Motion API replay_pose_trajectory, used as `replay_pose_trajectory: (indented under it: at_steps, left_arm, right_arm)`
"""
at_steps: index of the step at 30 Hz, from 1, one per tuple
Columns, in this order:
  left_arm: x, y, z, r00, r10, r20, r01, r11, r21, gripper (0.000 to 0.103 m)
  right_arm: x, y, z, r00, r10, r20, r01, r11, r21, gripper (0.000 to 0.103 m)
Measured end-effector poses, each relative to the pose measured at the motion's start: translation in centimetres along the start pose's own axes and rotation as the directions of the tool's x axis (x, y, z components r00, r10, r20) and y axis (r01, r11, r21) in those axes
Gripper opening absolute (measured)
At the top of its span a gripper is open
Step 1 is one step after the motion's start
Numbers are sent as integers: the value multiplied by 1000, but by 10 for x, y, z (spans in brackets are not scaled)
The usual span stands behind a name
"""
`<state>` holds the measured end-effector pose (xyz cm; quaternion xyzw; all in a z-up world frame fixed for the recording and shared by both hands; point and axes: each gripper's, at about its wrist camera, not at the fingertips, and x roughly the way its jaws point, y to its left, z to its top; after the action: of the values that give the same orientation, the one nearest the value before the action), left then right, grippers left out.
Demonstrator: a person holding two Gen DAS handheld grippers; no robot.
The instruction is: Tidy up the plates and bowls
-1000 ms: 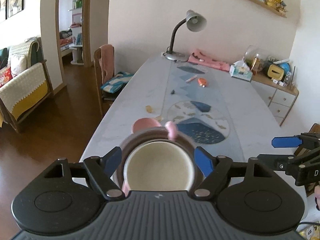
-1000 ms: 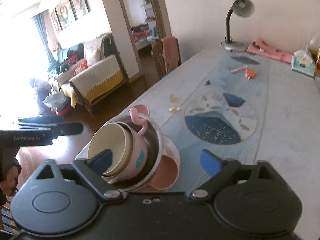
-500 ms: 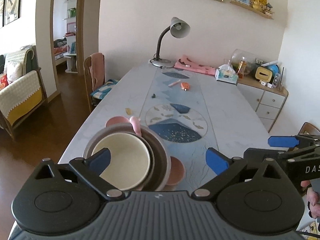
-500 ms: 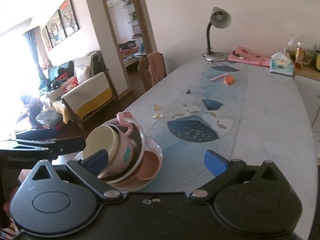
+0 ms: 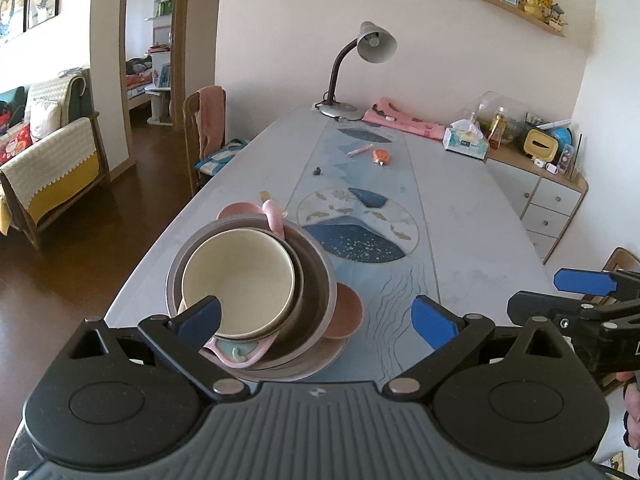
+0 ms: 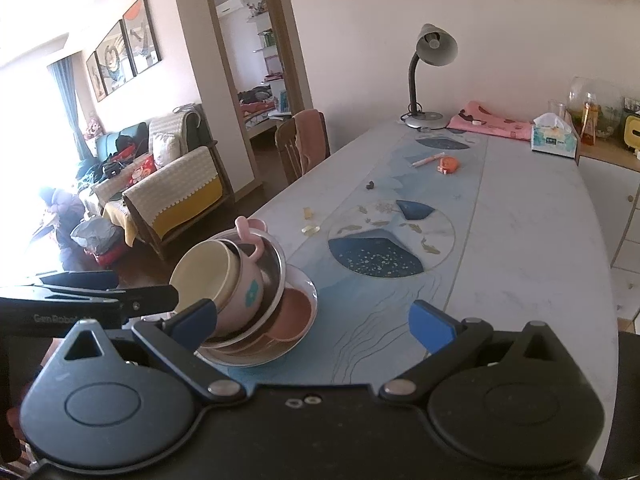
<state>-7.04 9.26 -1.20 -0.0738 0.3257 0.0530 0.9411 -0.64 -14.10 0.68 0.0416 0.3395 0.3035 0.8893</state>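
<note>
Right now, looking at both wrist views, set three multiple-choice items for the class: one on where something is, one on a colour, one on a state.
1. Where does the desk lamp stand?
A. at the far end of the table
B. on the floor
C. on the sofa

2. What colour is the inside of the cup at the top of the dish stack?
A. bright green
B. cream
C. black

3. How is the left gripper?
A. shut on the cup
B. shut on a plate
C. open, holding nothing

Answers:
1 A, its base sits on the table near the wall.
2 B, the left wrist view looks straight into its pale cream interior; the cup leans in a metal bowl.
3 C, its jaws, just opened, stand wide apart, no pad pressing on anything.
</note>
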Motion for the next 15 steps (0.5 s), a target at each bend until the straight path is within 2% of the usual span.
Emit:
replay_pose_trajectory:
  at_steps: [15]
  left_arm:
    - [-8,-10,-1,1000,8,14,-8,1000,-5,102]
  right_arm:
    - [-2,-4,-3,1000,-2,4,2,1000,25,103]
